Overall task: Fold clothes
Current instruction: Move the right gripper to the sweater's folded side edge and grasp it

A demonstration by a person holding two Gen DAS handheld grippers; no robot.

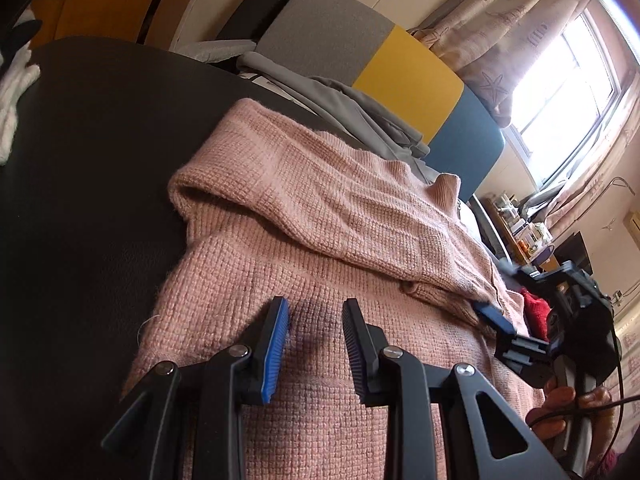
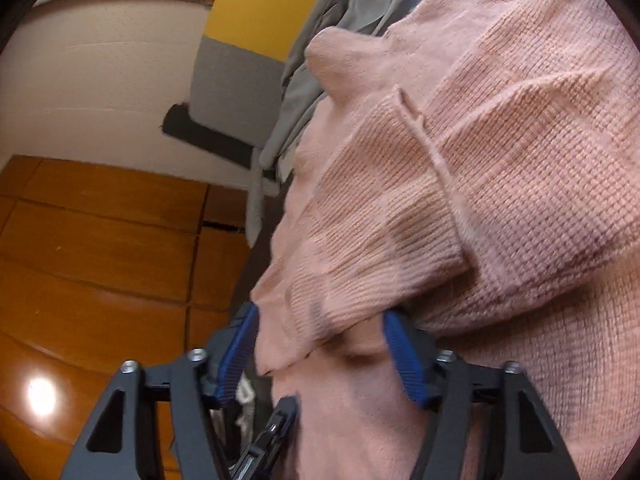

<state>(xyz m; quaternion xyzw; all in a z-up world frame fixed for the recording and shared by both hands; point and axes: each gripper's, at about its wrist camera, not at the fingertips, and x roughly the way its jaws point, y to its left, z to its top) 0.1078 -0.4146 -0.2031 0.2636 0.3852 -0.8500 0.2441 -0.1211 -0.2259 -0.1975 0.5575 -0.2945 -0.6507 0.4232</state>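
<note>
A pink knit sweater (image 1: pixel 320 216) lies spread on a dark table (image 1: pixel 80 200), with one sleeve (image 1: pixel 360 220) folded across its body. My left gripper (image 1: pixel 316 340) hovers open just over the lower body of the sweater, with nothing between its blue pads. My right gripper (image 1: pixel 496 320), held by a hand (image 1: pixel 560 404), reaches in from the right at the sleeve's cuff end. In the right wrist view it (image 2: pixel 322 344) stands open, and the ribbed cuff (image 2: pixel 320 320) sits between its wide-apart fingers without being clamped.
A grey garment (image 1: pixel 360 108) lies crumpled behind the sweater, against a grey, yellow and blue panel (image 1: pixel 408 76). A white cloth (image 1: pixel 12 92) sits at the table's far left and something red (image 1: pixel 534 312) at the right. Wooden floor (image 2: pixel 100 240) lies beyond the table edge.
</note>
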